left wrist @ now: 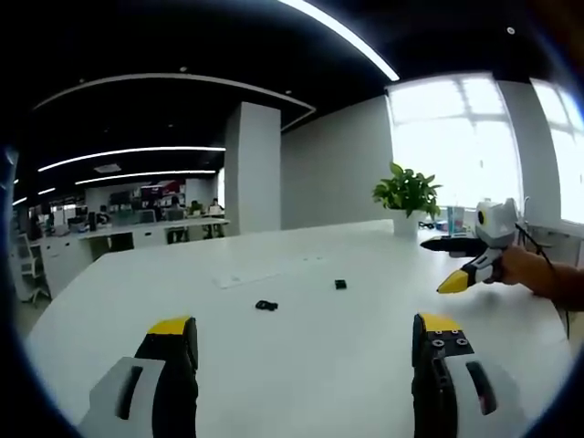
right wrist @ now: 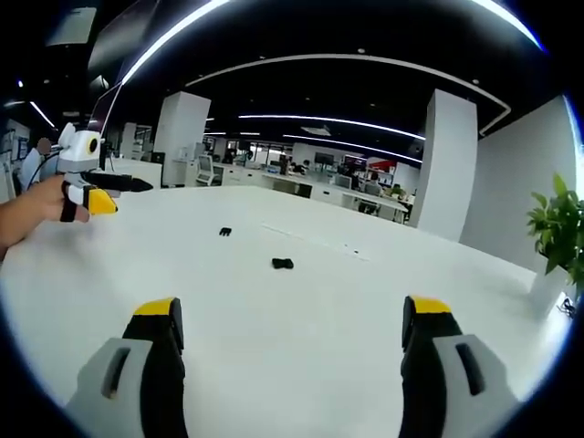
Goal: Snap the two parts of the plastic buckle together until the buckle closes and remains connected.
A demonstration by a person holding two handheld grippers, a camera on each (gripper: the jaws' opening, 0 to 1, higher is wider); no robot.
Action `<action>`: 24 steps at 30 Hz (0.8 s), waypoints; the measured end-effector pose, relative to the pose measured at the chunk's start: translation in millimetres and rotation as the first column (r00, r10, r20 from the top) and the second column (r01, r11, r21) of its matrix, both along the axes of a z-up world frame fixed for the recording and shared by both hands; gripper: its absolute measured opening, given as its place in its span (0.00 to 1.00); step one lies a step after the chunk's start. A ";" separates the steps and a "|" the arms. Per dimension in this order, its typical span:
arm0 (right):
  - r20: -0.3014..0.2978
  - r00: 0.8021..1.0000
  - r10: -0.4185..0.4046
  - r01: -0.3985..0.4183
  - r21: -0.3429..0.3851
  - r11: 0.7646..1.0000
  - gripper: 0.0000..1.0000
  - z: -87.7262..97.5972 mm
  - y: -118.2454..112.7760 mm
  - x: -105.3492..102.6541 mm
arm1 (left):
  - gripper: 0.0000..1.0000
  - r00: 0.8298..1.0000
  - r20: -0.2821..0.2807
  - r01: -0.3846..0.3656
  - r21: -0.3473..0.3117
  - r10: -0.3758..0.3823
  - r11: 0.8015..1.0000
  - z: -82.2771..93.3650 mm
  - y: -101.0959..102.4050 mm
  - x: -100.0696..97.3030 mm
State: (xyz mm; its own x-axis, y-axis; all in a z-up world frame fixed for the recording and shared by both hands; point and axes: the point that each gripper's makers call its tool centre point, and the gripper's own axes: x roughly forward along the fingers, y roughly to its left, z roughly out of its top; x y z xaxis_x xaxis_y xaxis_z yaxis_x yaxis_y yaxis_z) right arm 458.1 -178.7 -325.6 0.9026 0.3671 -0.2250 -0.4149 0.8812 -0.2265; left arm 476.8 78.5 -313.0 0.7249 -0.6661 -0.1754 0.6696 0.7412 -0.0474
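- A large white table (left wrist: pixel 301 365) stood in an open office.
- Bright windows (left wrist: pixel 456 137) were behind a potted plant (left wrist: pixel 406 193).
- White pillars (right wrist: pixel 444 164) and long ceiling lights (right wrist: pixel 310 119) were visible.

Buckle parts (left wrist: pixel 265 305) (left wrist: pixel 340 284) too small for detail; plant (right wrist: pixel 558 233) cut by edge.

left gripper view: low over my bench (left wrist: pixel 301 365), looking across it toward the window and plant (left wrist: pixel 407 192) | right gripper view: low over the same bench (right wrist: pixel 292 356), facing the office rows | shared: white benchtop with two small black buckle parts (left wrist: pixel 266 306) (right wrist: pixel 282 264), well ahead in both
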 end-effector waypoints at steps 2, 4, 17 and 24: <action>0.000 1.000 0.000 0.000 -0.003 1.000 1.00 1.1 -0.3 0.1 | 1.00 1.000 -0.001 -0.001 0.006 0.001 1.000 -0.1 0.5 -0.4; 0.001 1.000 0.003 -0.003 0.002 1.000 1.00 2.9 0.2 -0.7 | 1.00 1.000 0.000 0.004 0.011 -0.004 1.000 0.9 0.9 1.2; 0.004 1.000 0.008 -0.008 0.079 0.997 1.00 13.3 7.3 -21.6 | 1.00 1.000 0.000 -0.003 0.005 0.003 1.000 0.2 -4.9 -20.6; 0.019 1.000 -0.017 0.015 0.082 0.997 1.00 9.7 -5.8 -38.3 | 1.00 1.000 0.028 -0.006 -0.002 0.006 1.000 2.8 5.2 -23.5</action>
